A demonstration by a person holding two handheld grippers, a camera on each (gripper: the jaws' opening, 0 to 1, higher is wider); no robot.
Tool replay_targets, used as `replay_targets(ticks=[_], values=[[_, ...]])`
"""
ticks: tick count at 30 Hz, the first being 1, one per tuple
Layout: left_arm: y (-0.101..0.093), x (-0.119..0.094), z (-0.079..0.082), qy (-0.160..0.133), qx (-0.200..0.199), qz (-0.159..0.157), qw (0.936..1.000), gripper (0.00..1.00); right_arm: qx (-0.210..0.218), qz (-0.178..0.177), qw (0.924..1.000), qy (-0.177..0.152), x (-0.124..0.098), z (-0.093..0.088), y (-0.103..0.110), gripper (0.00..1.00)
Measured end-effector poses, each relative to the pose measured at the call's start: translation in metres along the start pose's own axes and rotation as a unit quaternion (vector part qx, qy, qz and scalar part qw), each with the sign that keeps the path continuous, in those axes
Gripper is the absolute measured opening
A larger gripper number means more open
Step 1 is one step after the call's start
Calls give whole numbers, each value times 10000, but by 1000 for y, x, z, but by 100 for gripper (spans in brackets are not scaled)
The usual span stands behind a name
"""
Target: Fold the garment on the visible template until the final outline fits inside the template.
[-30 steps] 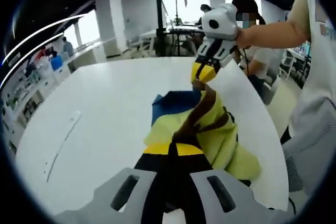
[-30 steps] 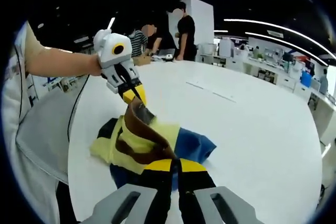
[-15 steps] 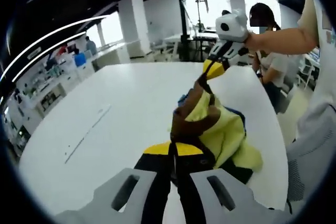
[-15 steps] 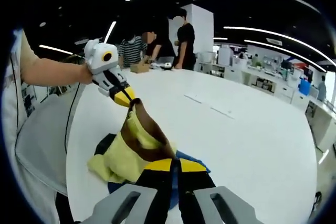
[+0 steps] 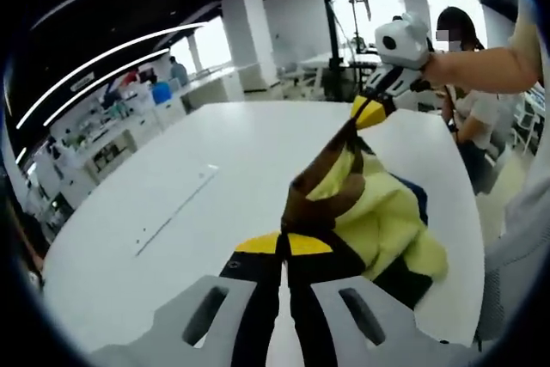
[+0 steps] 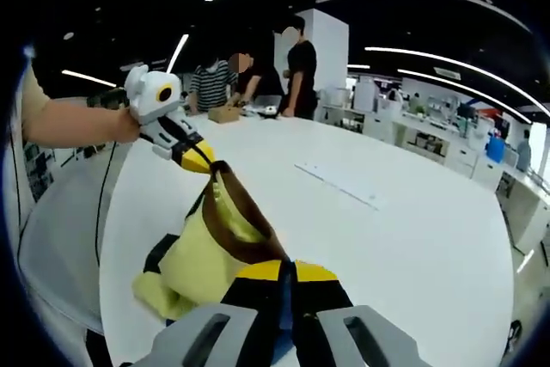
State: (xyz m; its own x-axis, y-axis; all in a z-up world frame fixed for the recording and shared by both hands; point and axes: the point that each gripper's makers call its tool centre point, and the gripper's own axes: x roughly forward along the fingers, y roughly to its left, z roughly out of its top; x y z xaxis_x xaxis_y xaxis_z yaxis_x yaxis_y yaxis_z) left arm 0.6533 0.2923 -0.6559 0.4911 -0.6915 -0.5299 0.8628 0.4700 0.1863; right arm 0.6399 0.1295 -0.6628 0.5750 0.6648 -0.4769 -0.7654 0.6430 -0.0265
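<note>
1. Yellow garment [image 5: 369, 212] with brown trim hangs stretched between both tools above the white counter [image 5: 172, 212].
2. Left tool [image 5: 284, 242] clamps one end.
3. Right tool [image 6: 286, 271] clamps the other.

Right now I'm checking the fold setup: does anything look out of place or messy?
Yes. The garment is not flat: it hangs bunched between the left hand-held gripper and the right hand-held gripper, its brown-trimmed edge pulled taut, the rest crumpled on the white table. I cannot make out a template under it.
</note>
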Motion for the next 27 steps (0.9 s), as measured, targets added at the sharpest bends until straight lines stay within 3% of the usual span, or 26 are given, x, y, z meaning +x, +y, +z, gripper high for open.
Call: replay_targets(ticks=[10,27], values=[[26,8,6,143,66,338,9993,0,41,-299,9995,-22,13,17,-24,0],[72,30,-4,310,-172,702,9969,0,38,-398,9990,190,55,16,-53,0]])
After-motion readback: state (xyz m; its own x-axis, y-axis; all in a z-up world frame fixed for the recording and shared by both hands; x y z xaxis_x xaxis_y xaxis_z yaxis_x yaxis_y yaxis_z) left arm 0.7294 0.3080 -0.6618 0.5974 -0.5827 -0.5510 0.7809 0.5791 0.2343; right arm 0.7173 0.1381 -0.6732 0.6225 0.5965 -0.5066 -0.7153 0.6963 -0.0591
